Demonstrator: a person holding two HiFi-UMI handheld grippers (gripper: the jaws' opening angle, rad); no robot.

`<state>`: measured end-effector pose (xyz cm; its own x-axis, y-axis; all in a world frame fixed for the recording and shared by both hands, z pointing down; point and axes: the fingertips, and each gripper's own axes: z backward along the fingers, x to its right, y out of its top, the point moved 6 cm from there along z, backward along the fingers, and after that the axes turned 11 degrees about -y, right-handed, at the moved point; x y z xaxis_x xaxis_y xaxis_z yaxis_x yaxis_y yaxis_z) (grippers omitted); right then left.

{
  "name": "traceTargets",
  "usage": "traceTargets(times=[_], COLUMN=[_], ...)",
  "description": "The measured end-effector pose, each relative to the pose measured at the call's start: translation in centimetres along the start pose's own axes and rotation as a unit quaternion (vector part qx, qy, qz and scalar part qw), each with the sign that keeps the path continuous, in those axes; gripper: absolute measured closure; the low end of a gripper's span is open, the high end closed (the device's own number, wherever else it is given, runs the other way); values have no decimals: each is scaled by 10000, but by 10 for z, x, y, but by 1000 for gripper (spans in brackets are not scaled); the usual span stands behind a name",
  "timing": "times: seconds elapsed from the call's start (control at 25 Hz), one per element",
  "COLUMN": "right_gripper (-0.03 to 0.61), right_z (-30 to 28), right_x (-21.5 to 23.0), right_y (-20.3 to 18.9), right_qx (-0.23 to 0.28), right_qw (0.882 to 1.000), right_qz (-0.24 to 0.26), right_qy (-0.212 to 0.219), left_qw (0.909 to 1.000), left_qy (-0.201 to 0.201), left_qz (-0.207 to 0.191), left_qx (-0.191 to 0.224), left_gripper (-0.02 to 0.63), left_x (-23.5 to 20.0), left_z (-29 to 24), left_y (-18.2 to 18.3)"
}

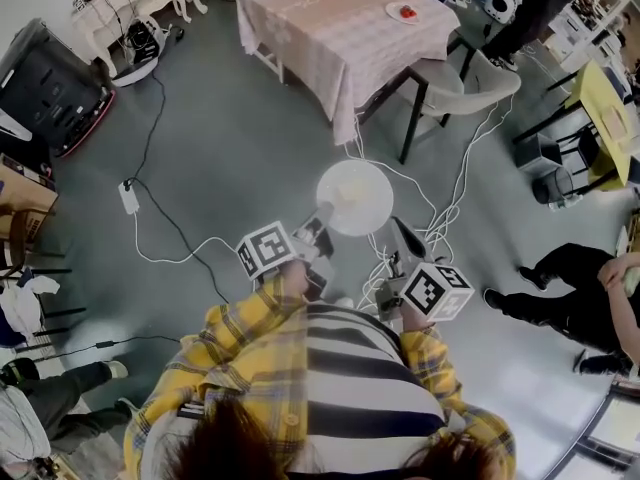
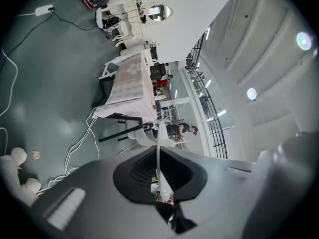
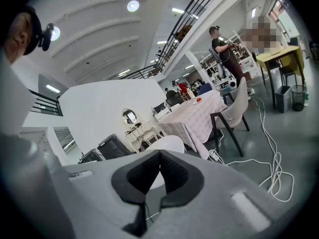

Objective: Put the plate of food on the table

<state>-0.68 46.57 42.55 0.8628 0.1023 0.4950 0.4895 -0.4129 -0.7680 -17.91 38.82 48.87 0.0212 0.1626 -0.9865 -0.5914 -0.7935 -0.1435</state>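
Your left gripper [image 1: 322,218] is clamped on the near rim of the plate [image 1: 354,196]. The left gripper view shows this gripper [image 2: 158,159] with its dark pads closed on the plate [image 2: 158,136], which shows there edge-on as a thin white line between them.

From your head view the plate is round, white and thin, with a slightly brighter rim. A faint yellowish patch sits near its middle, too washed out to say what food it is. The plate is level.

It hangs in the air in front of you, above the grey floor [image 1: 230,148] and the white cables [image 1: 455,188] lying there. It is well apart from the surface [image 1: 330,28], which wears a pale pink checked cloth and stands farther ahead. A small dish with something red [image 1: 404,12] sits near the far right edge of that surface, and a grey chair [image 1: 460,83] stands at its right side.

Your right gripper [image 1: 400,230] is just beside the plate's lower right edge, and from above you cannot tell whether it touches. In the right gripper view this gripper [image 3: 158,153] has its pad tips meeting with nothing caught between them. The plate [image 3: 167,143] shows beyond them as a smooth white dome. The clothed surface [image 3: 194,116] lies farther off in that view.
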Motion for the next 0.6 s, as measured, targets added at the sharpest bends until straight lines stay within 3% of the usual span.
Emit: traceTargets(times=[0.28, 0.6], right_gripper=[583, 583], right_z=[-25, -60], right_x=[-1, 6], right_y=[2, 23], right_qx=[395, 283], right_qw=[9986, 9986], right_qz=[-237, -164], right_qy=[-272, -408], left_qw=[9993, 9993], left_qy=[-118, -47], left_qz=[-63, -11], left_qx=[-339, -379], left_gripper=[615, 615], left_x=[-11, -25], left_z=[-8, -42], left_y=[28, 50])
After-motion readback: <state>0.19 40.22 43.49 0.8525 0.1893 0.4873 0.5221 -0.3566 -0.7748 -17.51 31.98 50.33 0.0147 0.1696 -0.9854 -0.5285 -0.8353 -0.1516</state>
